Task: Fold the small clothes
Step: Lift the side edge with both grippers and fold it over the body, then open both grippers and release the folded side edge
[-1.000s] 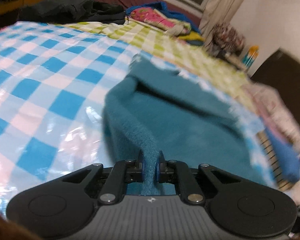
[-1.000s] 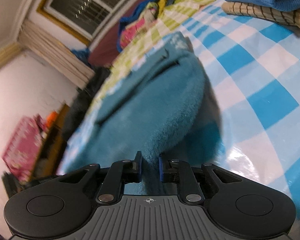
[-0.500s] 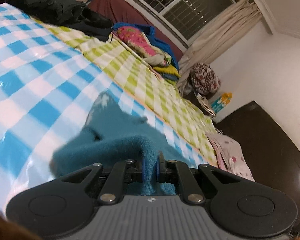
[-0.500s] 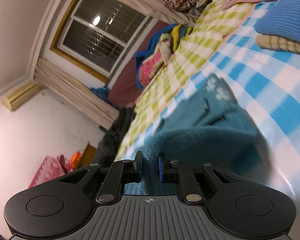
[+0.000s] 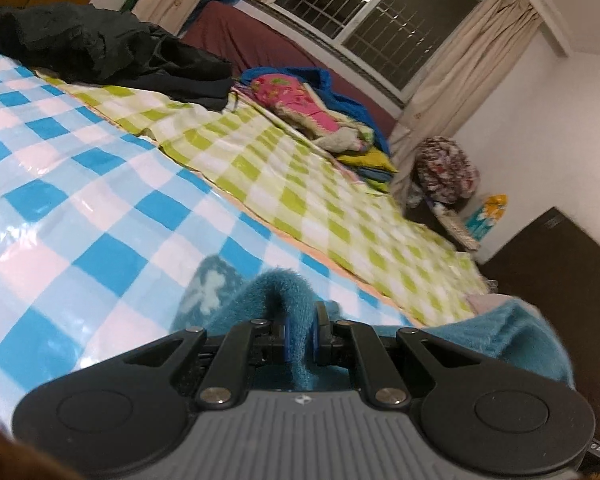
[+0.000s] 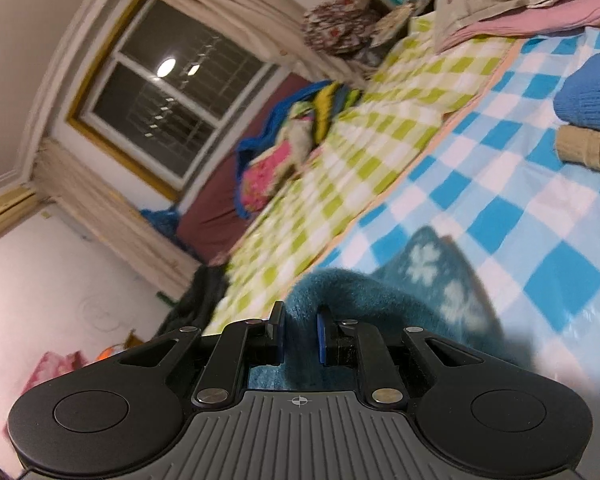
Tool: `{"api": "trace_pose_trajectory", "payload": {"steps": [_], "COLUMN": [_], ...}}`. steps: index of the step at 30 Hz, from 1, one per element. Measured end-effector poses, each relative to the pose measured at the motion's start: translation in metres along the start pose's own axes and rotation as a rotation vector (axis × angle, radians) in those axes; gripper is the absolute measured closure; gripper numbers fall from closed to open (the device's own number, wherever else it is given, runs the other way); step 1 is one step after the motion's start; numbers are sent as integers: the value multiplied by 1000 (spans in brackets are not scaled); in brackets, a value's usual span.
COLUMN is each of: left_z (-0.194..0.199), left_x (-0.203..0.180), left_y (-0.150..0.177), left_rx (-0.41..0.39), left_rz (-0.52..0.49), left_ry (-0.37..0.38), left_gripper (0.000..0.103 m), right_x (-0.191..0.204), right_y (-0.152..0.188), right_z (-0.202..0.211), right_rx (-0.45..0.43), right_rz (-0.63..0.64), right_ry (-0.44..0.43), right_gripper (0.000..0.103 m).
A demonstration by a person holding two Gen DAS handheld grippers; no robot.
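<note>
A teal fleece garment point(image 5: 288, 300) with white snowflake marks lies on the blue-and-white checked sheet point(image 5: 80, 216). My left gripper point(image 5: 300, 332) is shut on a raised fold of it. My right gripper point(image 6: 300, 332) is shut on another fold of the same garment point(image 6: 412, 292), lifted above the sheet point(image 6: 540, 208). Most of the garment hangs below both grippers, out of sight.
A green checked sheet point(image 5: 300, 184) lies beyond the blue one. Black clothes point(image 5: 100, 48) sit far left, a pink and yellow pile point(image 5: 312, 108) near the window. A folded blue sweater on a tan striped item point(image 6: 588, 120) and pink bedding point(image 6: 520, 4) lie right.
Both grippers have lifted the teal garment up and forward. The spread cloth has dropped out of view, only a small far end now shows on the sheet.
</note>
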State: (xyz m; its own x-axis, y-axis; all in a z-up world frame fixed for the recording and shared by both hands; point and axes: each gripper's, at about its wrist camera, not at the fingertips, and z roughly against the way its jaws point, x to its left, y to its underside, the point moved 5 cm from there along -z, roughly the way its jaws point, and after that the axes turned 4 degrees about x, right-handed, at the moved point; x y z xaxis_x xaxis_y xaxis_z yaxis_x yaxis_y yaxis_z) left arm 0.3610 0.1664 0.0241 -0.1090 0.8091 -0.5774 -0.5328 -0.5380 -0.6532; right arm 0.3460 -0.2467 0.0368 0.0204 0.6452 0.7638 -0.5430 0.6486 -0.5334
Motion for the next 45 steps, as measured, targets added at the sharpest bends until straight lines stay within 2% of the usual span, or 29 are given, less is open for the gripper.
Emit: {"api": "trace_pose_trajectory", "payload": {"steps": [5, 11, 13, 16, 17, 22, 25, 31, 36, 37, 41, 45], "left_z": [-35, -40, -39, -31, -28, -14, -7, -8, -8, -6, 3, 11], "left_x": [18, 25, 26, 29, 30, 26, 19, 15, 24, 25, 23, 20], "left_y": [2, 2, 1, -4, -7, -14, -10, 11, 27, 29, 34, 39], "left_rx": [24, 26, 23, -23, -44, -96, -112, -76, -49, -48, -56, -74], "left_rz": [22, 50, 67, 98, 100, 19, -76, -196, -232, -234, -249, -271], "left_ry": [-81, -90, -93, -101, -112, -176, -206, -256, -308, -309, -308, -312], "left_gripper": [88, 86, 82, 69, 64, 62, 62, 62, 62, 62, 61, 61], "right_x": [-29, -42, -42, -35, -32, -25, -26, -26, -31, -30, -25, -24], "right_y": [-7, -6, -6, -7, -8, -12, -11, -15, -18, -18, -17, -13], "right_z": [-42, -65, -66, -61, -60, -61, -62, -71, -67, -64, -59, -56], "right_rx": [22, 45, 49, 45, 40, 21, 27, 37, 20, 3, -15, -31], "right_rz": [-49, -80, -90, -58, -51, 12, 29, 55, 55, 79, 214, 337], "right_ry": [99, 138, 133, 110, 104, 129, 143, 160, 171, 187, 283, 343], "right_gripper": [88, 84, 80, 66, 65, 63, 61, 58, 52, 49, 49, 49]}}
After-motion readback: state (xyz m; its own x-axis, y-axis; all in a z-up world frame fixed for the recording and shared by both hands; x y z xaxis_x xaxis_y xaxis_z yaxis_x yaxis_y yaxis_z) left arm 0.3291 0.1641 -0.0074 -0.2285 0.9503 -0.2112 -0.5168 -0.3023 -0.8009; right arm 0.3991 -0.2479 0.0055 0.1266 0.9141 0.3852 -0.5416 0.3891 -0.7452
